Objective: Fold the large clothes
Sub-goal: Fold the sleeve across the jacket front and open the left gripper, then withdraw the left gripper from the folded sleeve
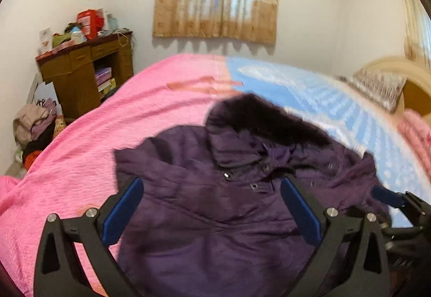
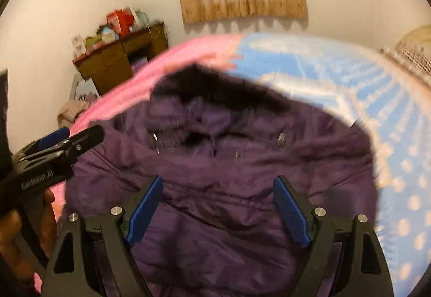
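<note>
A dark purple padded jacket [image 1: 210, 202] with a black fur-trimmed hood [image 1: 258, 113] lies front up on the bed, hood pointing away from me. It also fills the right wrist view [image 2: 229, 175]. My left gripper [image 1: 212, 189] is open and empty, hovering over the jacket's chest. My right gripper [image 2: 218, 189] is open and empty over the jacket's right half. The left gripper shows at the left edge of the right wrist view [image 2: 67, 140]. The right gripper's blue finger [image 1: 388, 196] shows at the jacket's right edge in the left wrist view.
The bed has a pink blanket [image 1: 107, 135] on the left and a blue-white sheet [image 1: 323, 97] on the right. A cluttered wooden desk [image 1: 86, 73] and a clothes pile [image 1: 35, 130] stand at the far left. A pillow [image 1: 377, 86] and headboard are at the right.
</note>
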The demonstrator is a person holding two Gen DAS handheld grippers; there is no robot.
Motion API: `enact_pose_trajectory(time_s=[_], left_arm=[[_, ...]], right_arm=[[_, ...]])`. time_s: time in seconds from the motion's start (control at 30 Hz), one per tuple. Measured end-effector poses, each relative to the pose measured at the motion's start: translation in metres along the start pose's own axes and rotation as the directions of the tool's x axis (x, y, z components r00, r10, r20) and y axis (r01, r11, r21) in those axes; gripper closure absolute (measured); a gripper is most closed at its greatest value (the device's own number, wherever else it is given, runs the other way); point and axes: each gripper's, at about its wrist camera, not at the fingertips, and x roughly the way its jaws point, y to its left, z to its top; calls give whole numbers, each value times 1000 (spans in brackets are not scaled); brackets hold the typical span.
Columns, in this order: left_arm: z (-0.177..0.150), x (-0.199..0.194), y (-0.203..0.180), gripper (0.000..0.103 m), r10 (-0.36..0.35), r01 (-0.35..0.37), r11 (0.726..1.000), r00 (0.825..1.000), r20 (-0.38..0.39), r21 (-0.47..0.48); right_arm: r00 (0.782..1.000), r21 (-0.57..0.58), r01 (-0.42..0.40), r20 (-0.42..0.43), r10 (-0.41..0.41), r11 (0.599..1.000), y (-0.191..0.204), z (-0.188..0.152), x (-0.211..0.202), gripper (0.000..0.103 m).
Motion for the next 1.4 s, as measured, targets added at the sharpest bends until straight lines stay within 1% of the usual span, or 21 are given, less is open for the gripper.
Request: enact_pose_trajectory(time_s=[0.03, 0.07, 0.1, 0.13, 0.2, 0.23, 0.27, 0.33, 0.47, 0.6, 0.7, 0.8, 1.07, 1.4], left_arm=[[-3, 12, -6, 0, 15, -15, 1000, 1000, -18, 22], [-10, 24, -10, 0, 52, -51, 998, 998, -30, 47], [-17, 31, -11, 0, 83, -80, 995, 995, -47, 65], [-25, 44, -10, 0, 100, -94, 993, 992, -79, 75], [-33, 60, -6, 0, 90, -80, 994, 986, -144, 71], [-32, 61, -4, 0, 84, -75, 995, 985, -151, 66], [-31, 62, -5, 0, 97, -86, 994, 983, -156, 73], [-33, 68, -12, 0, 138, -120, 987, 974, -180, 110], [-34, 73, -10, 0, 130, -111, 989, 969, -212, 99], [-34, 76, -11, 0, 139, -117, 987, 965, -223, 108], [-34, 76, -8, 0, 117, -99, 991, 965, -234, 86], [-35, 78, -10, 0, 129, -108, 989, 961, -243, 98], [-35, 83, -9, 0, 113, -94, 992, 958, -262, 84], [-35, 83, -7, 0, 116, -96, 992, 958, -264, 88]], right_arm=[[1000, -2, 14, -9, -14, 1000, -1, -5, 6, 24], [1000, -3, 24, -19, -24, 1000, -5, -10, 13, 26], [999, 3, 24, -33, -24, 1000, -10, -15, 19, 27], [999, 21, 4, -48, -3, 1000, -16, -21, 24, 27], [998, 35, -25, -53, 27, 999, -20, -23, 26, 27], [998, 26, -21, -62, 22, 999, -18, -23, 27, 27], [997, 16, -17, -71, 18, 1000, -17, -23, 29, 27], [996, 2, -5, -91, 6, 1000, -15, -23, 35, 27], [995, -11, 5, -104, -6, 1000, -12, -23, 39, 26], [994, -18, 16, -110, -18, 1000, -11, -23, 43, 26], [992, -38, 37, -119, -41, 999, -8, -23, 45, 26], [990, -56, 58, -128, -64, 997, -4, -23, 48, 25], [987, -70, 78, -137, -87, 995, -2, -22, 53, 25], [986, -71, 94, -134, -103, 993, 1, -22, 56, 24]])
